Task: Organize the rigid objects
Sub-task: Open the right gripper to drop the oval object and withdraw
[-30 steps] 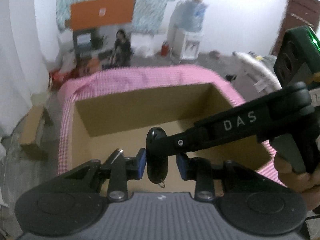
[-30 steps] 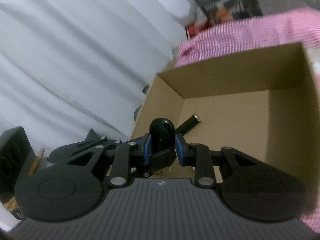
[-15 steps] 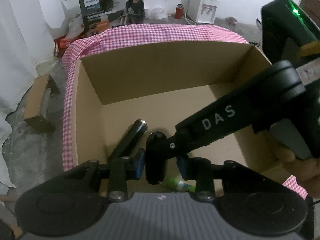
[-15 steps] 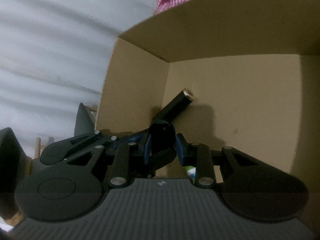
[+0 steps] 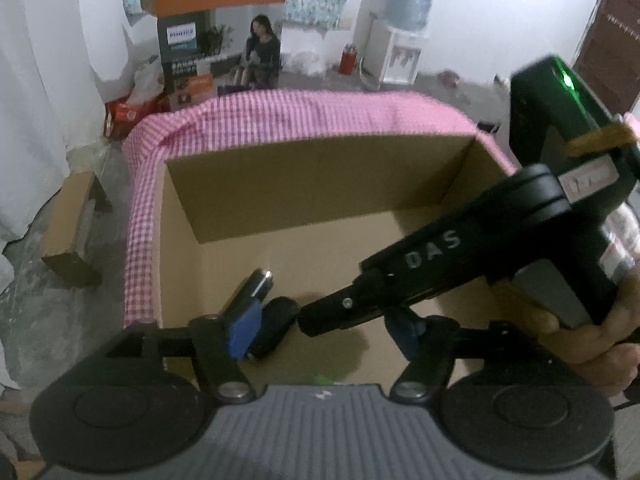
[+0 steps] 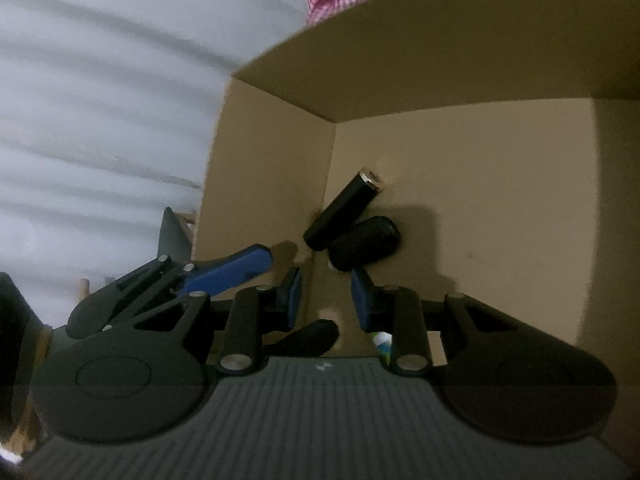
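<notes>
Cluttered room, cardboard box [image 5: 304, 184] on pink gingham cloth [image 5: 280, 116]. Left gripper [image 5: 320, 326] is opening, empty; black oval fob [image 6: 364, 242] lying just ahead, touching black cylinder [image 6: 344, 208]. Right gripper [image 6: 326, 296] is standing slightly apart, empty. Drop step looks done; next, likely lifting both clear.

White walls [image 5: 500, 12] and a white curtain [image 6: 100, 100] ring a grey floor [image 5: 52, 320], with a water dispenser [image 5: 396, 52], printed boxes [image 5: 216, 52] and a brown door [image 5: 612, 52] beyond.
</notes>
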A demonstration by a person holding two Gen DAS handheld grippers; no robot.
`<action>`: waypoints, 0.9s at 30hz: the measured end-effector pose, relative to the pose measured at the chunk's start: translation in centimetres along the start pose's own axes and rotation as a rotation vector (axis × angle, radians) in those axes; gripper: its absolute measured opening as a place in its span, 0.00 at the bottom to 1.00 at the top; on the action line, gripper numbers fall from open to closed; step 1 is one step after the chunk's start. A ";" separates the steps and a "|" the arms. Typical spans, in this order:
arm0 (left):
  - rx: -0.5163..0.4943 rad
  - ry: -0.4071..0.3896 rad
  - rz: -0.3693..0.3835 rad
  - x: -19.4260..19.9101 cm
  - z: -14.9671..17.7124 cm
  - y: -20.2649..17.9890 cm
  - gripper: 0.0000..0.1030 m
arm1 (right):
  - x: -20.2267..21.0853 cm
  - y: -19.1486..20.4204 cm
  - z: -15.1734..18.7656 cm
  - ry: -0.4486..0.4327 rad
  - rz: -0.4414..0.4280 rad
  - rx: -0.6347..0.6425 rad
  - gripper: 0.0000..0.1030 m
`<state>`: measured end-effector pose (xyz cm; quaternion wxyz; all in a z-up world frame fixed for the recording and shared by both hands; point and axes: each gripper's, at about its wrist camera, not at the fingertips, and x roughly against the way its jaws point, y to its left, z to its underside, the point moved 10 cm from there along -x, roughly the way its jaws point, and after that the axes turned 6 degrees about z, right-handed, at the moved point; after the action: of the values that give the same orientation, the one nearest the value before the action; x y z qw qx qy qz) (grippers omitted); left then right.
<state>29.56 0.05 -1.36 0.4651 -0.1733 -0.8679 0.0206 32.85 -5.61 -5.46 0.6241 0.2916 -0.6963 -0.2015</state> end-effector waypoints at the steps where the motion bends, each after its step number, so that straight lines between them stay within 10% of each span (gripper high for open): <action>1: 0.002 -0.014 0.009 0.5 -0.2 -0.2 0.72 | 0.6 0.1 0.1 -0.013 -0.006 0.001 0.30; 19: -0.022 -0.304 0.092 12.2 0.3 -5.2 0.93 | 14.4 4.8 4.1 -0.303 -0.153 0.066 0.58; 27: -0.053 -0.290 0.069 13.8 5.8 -6.7 0.98 | 21.3 5.2 10.6 -0.488 -0.130 0.173 0.83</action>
<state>15.97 -1.06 7.71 0.3293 -0.2106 -0.9197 0.0385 20.55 -16.63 12.47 0.3961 0.3306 -0.8208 -0.2452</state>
